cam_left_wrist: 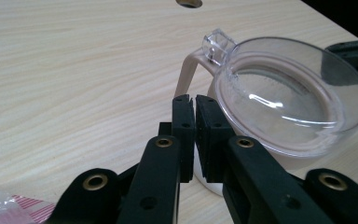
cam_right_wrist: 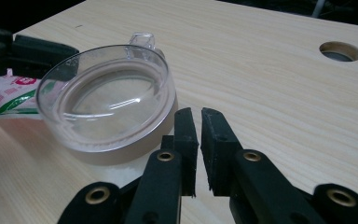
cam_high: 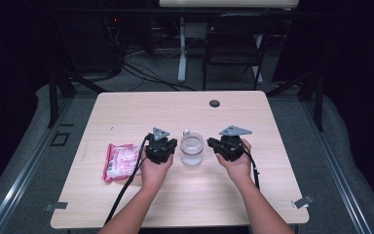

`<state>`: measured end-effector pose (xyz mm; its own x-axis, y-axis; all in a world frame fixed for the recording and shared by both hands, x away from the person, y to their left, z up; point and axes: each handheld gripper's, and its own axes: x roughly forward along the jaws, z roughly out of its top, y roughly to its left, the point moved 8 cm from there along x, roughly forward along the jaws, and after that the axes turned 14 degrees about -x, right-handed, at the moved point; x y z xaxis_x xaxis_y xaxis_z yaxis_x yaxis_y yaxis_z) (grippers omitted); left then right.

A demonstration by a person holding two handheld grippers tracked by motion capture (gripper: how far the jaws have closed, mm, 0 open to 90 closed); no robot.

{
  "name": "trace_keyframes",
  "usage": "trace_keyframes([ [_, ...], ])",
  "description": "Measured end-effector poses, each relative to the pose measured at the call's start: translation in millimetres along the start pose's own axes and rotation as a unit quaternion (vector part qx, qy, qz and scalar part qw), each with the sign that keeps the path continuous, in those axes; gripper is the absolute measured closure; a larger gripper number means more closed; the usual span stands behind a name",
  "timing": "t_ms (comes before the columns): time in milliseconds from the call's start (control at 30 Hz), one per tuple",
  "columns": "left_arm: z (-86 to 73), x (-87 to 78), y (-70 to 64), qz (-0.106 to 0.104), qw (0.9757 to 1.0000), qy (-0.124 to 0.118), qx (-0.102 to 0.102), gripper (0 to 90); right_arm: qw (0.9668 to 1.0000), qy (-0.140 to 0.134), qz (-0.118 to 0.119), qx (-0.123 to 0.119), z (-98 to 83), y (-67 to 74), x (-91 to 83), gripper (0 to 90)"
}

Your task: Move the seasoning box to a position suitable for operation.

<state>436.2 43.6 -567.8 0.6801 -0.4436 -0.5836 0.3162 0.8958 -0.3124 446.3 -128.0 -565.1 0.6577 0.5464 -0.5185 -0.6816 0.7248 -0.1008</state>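
Observation:
A clear jar with a transparent flip lid stands upright in the middle of the wooden table. My left gripper sits just left of it, held in a hand. In the left gripper view its jaws are shut with nothing between them, tips beside the jar's lid hinge. My right gripper is just right of the jar. Its jaws stand together save for a thin slit, holding nothing, beside the jar.
A pink and white plastic packet lies on the table left of my left hand. A round cable hole is near the far edge. Behind the table stand a dark folding chair and a desk leg.

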Motion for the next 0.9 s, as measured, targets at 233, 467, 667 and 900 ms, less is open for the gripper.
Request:
trace_keyframes([
  [233, -5.3, 6.1, -3.2, -0.003, 0.9999, 0.015, -0.002, 88.4, 0.9999, 0.005, 0.007, -0.005, 2.3, -1.2, 14.3, 85.9],
  [467, -8.0, 12.1, -5.3, 0.002, 0.9997, 0.022, 0.000, 89.6, 0.9999, 0.005, 0.013, -0.007, 4.0, -3.1, 21.3, 85.9],
  [667, -7.0, 13.1, -5.3, 0.004, 0.9997, 0.024, -0.001, 90.0, 0.9996, 0.006, 0.026, -0.007, 2.8, -2.5, 26.0, 88.2],
  [900, -6.1, 13.6, -5.5, 0.004, 0.9996, 0.028, 0.007, 90.0, 0.9997, 0.007, 0.023, -0.006, 2.6, -0.3, 25.8, 90.0],
])
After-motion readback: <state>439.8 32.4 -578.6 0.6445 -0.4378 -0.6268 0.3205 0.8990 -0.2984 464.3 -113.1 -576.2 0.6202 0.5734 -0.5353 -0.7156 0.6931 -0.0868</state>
